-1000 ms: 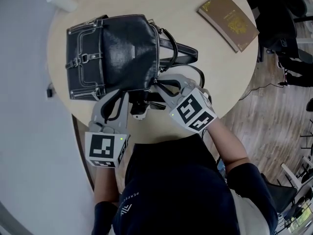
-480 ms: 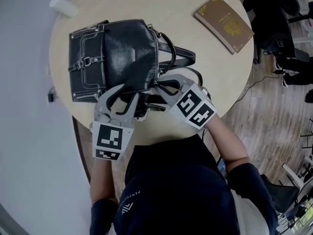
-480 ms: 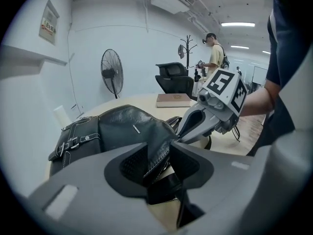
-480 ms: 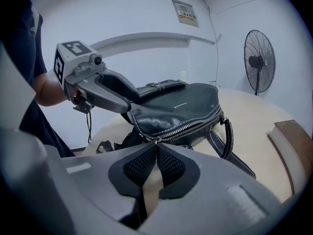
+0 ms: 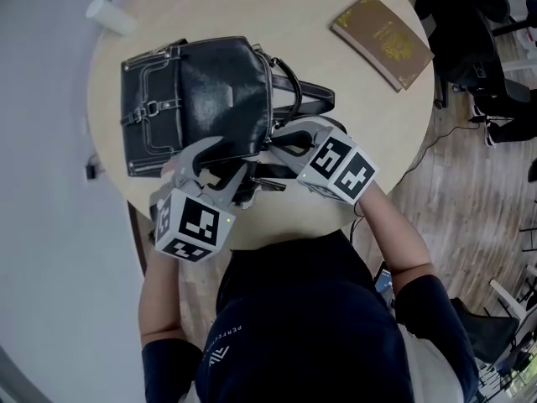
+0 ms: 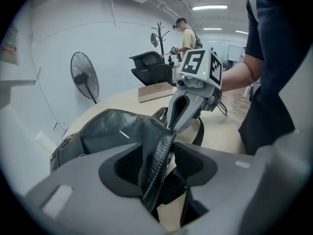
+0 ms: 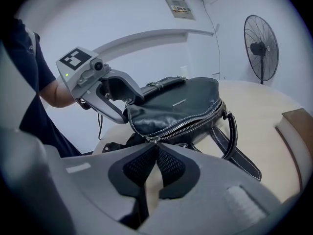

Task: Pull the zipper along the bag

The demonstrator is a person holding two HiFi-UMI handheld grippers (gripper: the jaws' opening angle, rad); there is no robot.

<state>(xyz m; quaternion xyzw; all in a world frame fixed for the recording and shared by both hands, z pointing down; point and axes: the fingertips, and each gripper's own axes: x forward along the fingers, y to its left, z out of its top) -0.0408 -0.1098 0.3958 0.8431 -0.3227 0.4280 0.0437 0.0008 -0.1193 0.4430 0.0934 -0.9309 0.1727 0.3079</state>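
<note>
A black leather backpack [image 5: 210,91] lies on the round table [image 5: 294,15]. Its zipper [image 7: 195,122] runs along the near edge, partly open. My left gripper [image 5: 228,163] is at the bag's near corner and its jaws are opening. In the left gripper view a stitched leather edge [image 6: 159,158] stands between the pads with a gap on each side. My right gripper [image 5: 273,146] is shut, with its tips meeting on the zipper pull [image 7: 152,139] at the end of the teeth. The shoulder straps [image 7: 239,153] trail off to the right.
A brown book [image 5: 384,40] lies at the table's far right and a white cup [image 5: 109,13] at the far left. The table's near edge is just under both grippers. Dark chairs [image 5: 478,49] stand to the right. A person [image 6: 188,33] stands far off.
My left gripper's jaws have spread wide off the bag's edge, and its marker cube has tilted to the left. The right gripper has stayed shut at the zipper.
</note>
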